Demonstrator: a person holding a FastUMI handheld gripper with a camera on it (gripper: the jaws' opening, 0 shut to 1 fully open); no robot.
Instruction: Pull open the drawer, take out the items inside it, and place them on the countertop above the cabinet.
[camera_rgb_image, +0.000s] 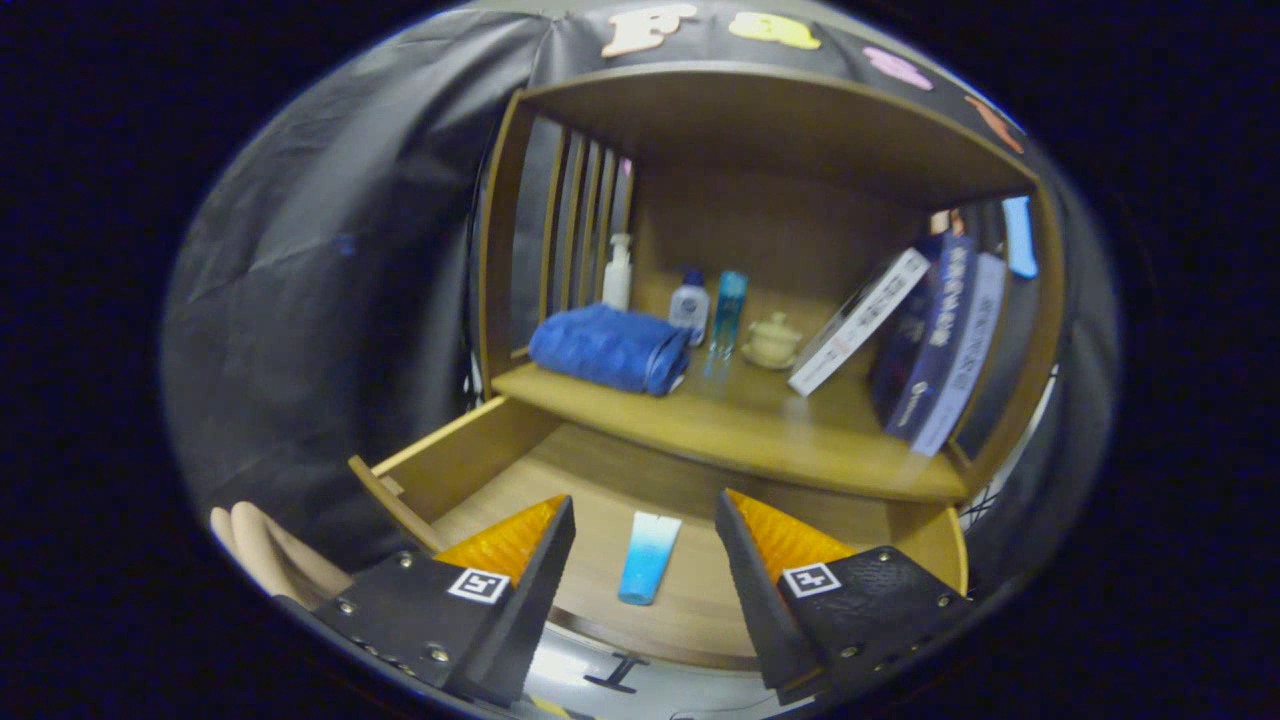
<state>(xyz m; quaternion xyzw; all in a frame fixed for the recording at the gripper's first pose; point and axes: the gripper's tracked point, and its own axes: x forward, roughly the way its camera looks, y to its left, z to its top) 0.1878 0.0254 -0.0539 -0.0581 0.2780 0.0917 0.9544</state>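
Note:
The wooden drawer (470, 455) stands pulled open below the countertop (760, 430). A blue-and-white tube (647, 557) lies flat on the drawer's floor, in line with the gap between my fingers and below them. My gripper (645, 530) is open above the drawer, with nothing held. A rolled blue towel (612, 347) rests on the countertop at its left end. Behind it stand a white pump bottle (618, 272), a small white bottle with a blue cap (689, 307) and a slim blue bottle (728, 313). A small cream lidded pot (772, 340) sits beside them.
Several books (935, 335) lean against the cabinet's right wall on the countertop. A slatted panel (575, 220) forms the left side, and a wooden top (780, 130) roofs the shelf. A person's hand (270, 560) shows left of my left finger, beside the drawer's front.

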